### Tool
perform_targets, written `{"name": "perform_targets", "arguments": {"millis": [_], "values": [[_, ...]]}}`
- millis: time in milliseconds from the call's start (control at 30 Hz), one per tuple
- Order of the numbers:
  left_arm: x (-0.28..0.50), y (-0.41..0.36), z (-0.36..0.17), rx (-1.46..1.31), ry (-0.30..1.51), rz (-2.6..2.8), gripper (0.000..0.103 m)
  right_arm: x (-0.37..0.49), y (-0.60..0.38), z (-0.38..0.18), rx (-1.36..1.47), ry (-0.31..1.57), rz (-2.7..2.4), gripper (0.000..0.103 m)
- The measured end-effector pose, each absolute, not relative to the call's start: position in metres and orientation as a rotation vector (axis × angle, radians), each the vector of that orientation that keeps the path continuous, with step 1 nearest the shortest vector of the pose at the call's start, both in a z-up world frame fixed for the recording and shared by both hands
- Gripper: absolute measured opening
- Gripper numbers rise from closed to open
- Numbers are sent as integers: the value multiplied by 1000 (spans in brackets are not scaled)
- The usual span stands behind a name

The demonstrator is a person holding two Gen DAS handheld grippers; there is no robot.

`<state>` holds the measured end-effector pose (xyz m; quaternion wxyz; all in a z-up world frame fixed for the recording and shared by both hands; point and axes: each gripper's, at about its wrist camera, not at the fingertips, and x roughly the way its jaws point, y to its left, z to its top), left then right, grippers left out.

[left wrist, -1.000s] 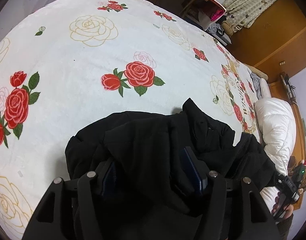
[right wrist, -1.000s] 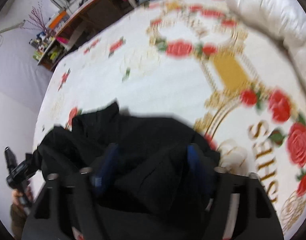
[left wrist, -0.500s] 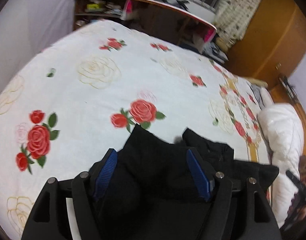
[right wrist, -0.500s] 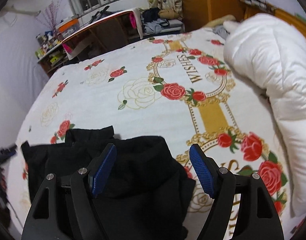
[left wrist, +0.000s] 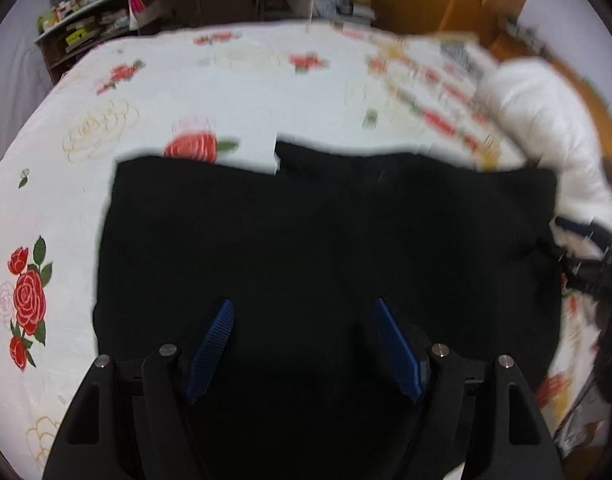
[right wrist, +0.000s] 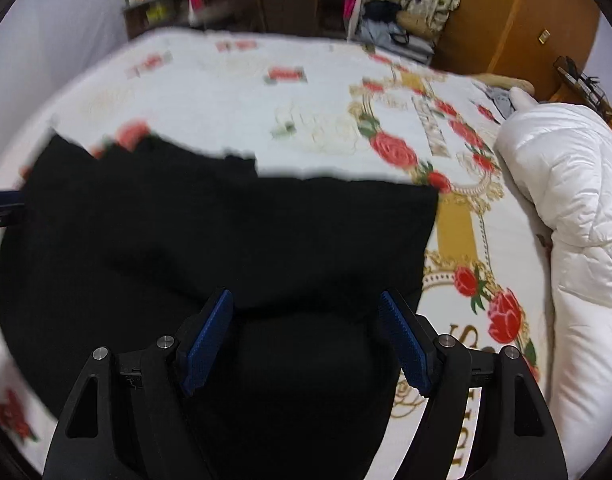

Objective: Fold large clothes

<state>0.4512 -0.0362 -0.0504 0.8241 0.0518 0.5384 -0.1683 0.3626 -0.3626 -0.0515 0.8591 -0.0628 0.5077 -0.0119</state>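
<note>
Spread wider since before, black garment point(left wrist: 325, 248) fills both grippers' parted blue fingers point(right wrist: 208, 336).

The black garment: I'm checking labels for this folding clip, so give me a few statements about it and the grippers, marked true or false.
1. The black garment lies spread on a rose-patterned bedspread. True.
2. The left gripper is clamped shut. False: its blue pads stand wide apart.
3. The right gripper is open. True.
4. A white duvet covers the garment. False: it lies bunched at the bed's right side.
</note>
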Motion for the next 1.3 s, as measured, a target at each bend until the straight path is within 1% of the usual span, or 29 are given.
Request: {"name": "perform_targets", "arguments": {"millis": [67, 200, 400, 500, 600, 700, 833, 900, 1033, 1133, 1200, 1300], "values": [[462, -36, -71, 138, 1195, -305, 75, 372, -367, -73, -142, 1120, -66, 76], [478, -19, -82, 89, 1188, -233, 75, 389, -392, -98, -55, 1177, -114, 76], [486, -6, -89, 133, 1145, -164, 75, 391, -399, -108, -63, 1185, -129, 76], [489, 4, -98, 79, 1165, -150, 75, 390, -399, -113, -71, 1179, -134, 76], [491, 2, -102, 87, 1178, -133, 75, 392, -396, -116, -59, 1182, -143, 76], [486, 2, -90, 94, 1179, -129, 74, 390, -394, -101, -74, 1205, -164, 76], [470, 14, -64, 21, 1130, -150, 74, 363, -375, -47, -88, 1055, -56, 76], [463, 20, -56, -16, 1119, -165, 74, 352, -365, -35, -73, 1023, -12, 76], [447, 22, -55, -25, 1127, -195, 75, 334, -332, -41, -106, 1011, 78, 76], [435, 23, -66, -11, 1152, -172, 75, 331, -310, -78, -160, 1100, 82, 76], [424, 27, -66, -58, 1164, -202, 75, 328, -306, -89, -151, 1131, 54, 76], [408, 29, -56, -24, 1122, -216, 75, 303, -306, -59, -43, 1056, 105, 76]]}}
